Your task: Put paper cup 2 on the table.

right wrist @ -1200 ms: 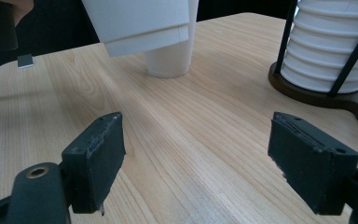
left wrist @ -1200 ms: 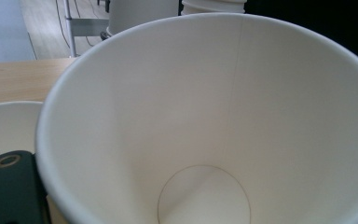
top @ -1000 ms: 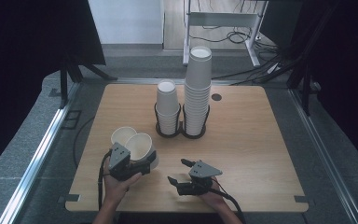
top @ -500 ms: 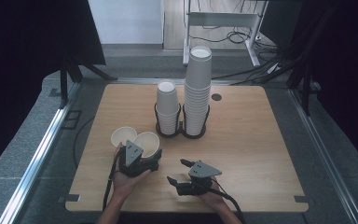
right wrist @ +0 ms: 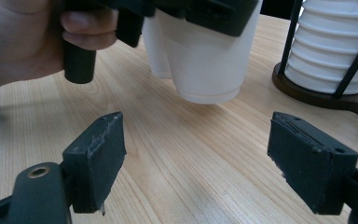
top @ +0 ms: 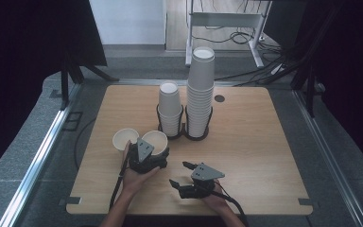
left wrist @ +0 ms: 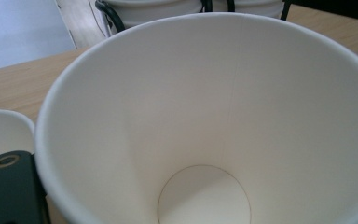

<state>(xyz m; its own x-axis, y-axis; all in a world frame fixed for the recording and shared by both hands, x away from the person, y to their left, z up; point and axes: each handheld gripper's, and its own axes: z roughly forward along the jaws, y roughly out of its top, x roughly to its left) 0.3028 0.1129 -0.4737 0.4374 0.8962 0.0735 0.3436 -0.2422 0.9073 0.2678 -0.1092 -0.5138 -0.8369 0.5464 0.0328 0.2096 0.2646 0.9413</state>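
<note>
We take the wooden table [top: 264, 156] as our base. At its middle, toward the far edge, stand two cup stacks in black holders, the tall stack [top: 201, 92] and just left of it the short stack [top: 170, 109]. Nearer us from the short stack, our left gripper [top: 144, 151] is clamped on a paper cup [top: 155, 140], lifted off the wood, with a second cup [top: 124, 138] beside it. Right of that, our right gripper [top: 178, 174] hangs with jaws wide apart.
</note>
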